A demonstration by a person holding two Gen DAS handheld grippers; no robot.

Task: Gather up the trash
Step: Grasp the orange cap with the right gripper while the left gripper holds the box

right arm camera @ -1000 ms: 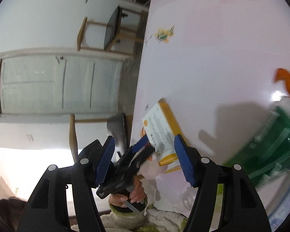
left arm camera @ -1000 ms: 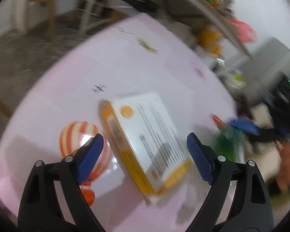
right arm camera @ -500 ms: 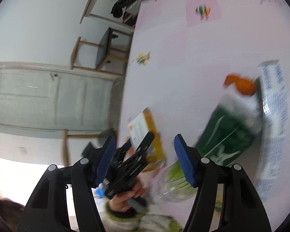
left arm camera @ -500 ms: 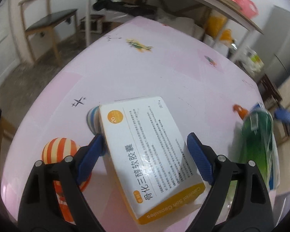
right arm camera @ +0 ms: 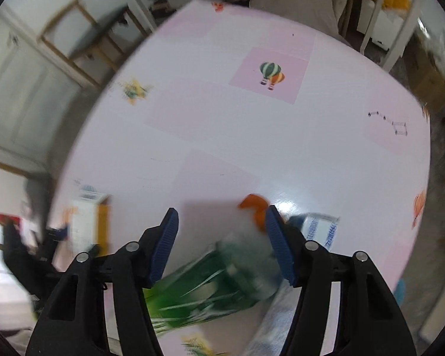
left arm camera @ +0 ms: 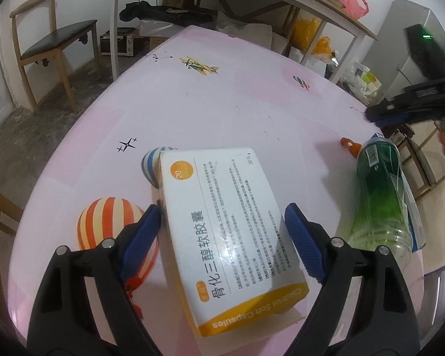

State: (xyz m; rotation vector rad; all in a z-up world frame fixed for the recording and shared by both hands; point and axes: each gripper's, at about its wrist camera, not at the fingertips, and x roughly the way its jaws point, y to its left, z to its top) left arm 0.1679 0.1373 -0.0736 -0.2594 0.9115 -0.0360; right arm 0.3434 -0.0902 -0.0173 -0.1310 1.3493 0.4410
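Observation:
A white and orange medicine box [left arm camera: 231,225] lies on the pink table [left arm camera: 222,95], between the open fingers of my left gripper [left arm camera: 222,225]. A green plastic bottle with an orange cap [left arm camera: 381,198] lies on its side to the right, on a blue and white packet [left arm camera: 413,222]. In the right wrist view the bottle [right arm camera: 213,281] is blurred and lies between the open fingers of my right gripper [right arm camera: 222,243], with its orange cap [right arm camera: 255,207] by the right fingertip. The box [right arm camera: 89,222] shows at the left there. My right gripper [left arm camera: 412,103] shows above the bottle in the left view.
The table carries printed balloons [left arm camera: 115,228] and a plane [left arm camera: 200,65]. A wooden chair [left arm camera: 50,44] stands at the far left. Shelving with bags [left arm camera: 320,32] and a grey cabinet [left arm camera: 415,47] stand beyond the table. The blue and white packet [right arm camera: 320,228] lies right of the bottle.
My left gripper has moved closer over the box, which now lies deeper between its fingers. My right gripper has swung over the green bottle, which now lies between its fingers.

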